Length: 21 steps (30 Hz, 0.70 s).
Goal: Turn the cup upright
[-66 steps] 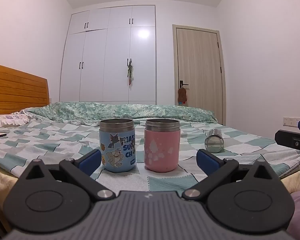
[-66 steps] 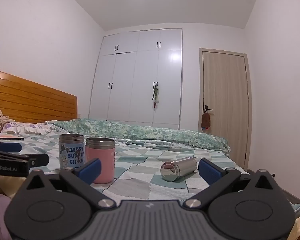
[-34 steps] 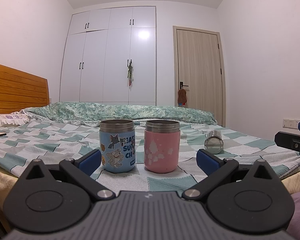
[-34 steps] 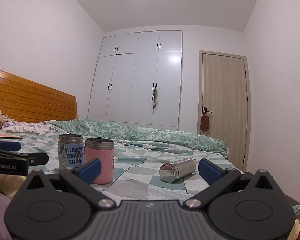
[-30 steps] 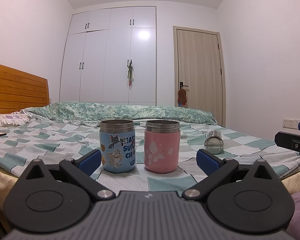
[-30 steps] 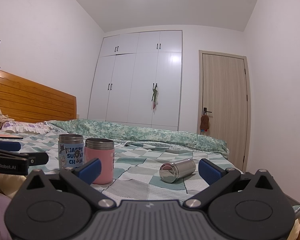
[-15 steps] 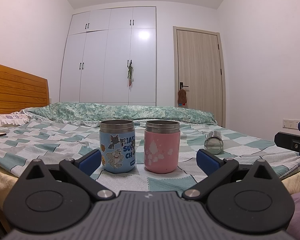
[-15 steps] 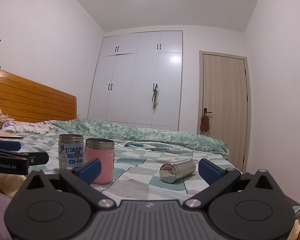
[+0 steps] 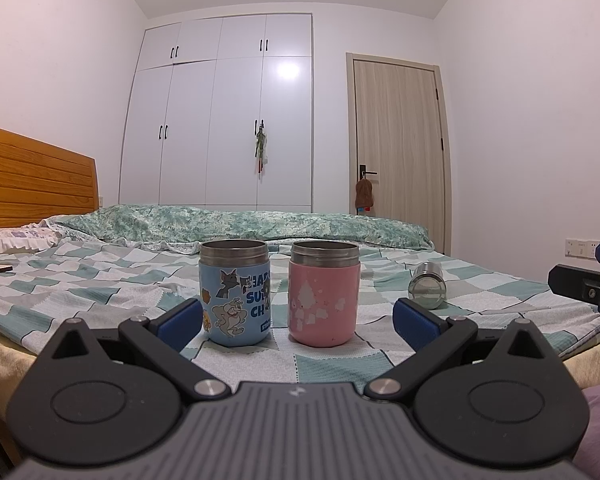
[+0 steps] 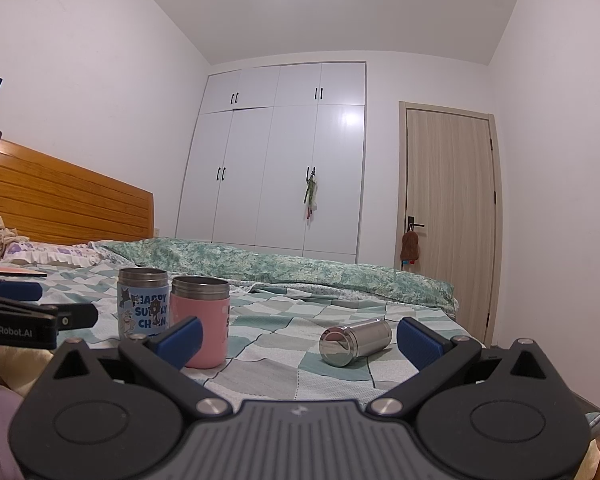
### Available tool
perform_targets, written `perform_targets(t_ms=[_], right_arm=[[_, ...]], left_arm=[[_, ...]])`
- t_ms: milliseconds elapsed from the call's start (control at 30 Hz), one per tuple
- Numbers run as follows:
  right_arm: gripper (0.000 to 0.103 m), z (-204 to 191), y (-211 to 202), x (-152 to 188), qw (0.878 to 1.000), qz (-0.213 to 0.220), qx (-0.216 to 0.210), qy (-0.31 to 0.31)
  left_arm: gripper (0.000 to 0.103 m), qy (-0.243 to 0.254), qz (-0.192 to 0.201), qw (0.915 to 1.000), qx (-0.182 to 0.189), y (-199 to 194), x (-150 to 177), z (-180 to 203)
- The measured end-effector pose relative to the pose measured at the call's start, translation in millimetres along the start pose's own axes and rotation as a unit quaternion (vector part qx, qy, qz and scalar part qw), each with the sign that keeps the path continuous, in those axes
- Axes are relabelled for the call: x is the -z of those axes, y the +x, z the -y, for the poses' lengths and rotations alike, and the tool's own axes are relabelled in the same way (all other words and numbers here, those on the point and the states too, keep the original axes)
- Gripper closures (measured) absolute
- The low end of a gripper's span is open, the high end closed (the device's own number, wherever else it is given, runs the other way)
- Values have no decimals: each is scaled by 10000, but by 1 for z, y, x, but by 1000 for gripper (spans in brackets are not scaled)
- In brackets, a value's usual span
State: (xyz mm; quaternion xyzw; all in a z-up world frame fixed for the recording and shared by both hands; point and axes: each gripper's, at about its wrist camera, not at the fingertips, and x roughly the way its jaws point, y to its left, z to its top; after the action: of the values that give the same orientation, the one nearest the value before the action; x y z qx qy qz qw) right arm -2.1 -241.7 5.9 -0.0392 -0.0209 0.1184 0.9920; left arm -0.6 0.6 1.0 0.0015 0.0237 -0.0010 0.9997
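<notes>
Left wrist view: left gripper (image 9: 296,316) jaws spread, empty; steel cup (image 9: 427,291) lies on its side on the bed (image 9: 100,284), right of the pink cup (image 9: 323,294).

Right wrist view: right gripper (image 10: 298,338) jaws spread; nothing has shifted since earlier frames. Flip not begun.

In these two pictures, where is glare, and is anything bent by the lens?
Left wrist view: a bright glare patch on the white glossy wardrobe; the wooden door frame bows outward. Right wrist view: the ceiling light blows out at the top edge, and the steel cup lying on its side shows sharp highlights.
</notes>
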Motion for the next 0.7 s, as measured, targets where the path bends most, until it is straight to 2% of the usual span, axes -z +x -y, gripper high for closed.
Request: perform_targets(t_ms=[400, 700], right_arm=[[0, -2, -1, -2, 10000, -40, 10, -59], [0, 26, 21, -21, 9985, -474, 70, 268]], left_arm=[[0, 11, -31, 10000, 5, -2, -4, 1], [0, 292, -284, 9979, 494, 16, -28, 30]])
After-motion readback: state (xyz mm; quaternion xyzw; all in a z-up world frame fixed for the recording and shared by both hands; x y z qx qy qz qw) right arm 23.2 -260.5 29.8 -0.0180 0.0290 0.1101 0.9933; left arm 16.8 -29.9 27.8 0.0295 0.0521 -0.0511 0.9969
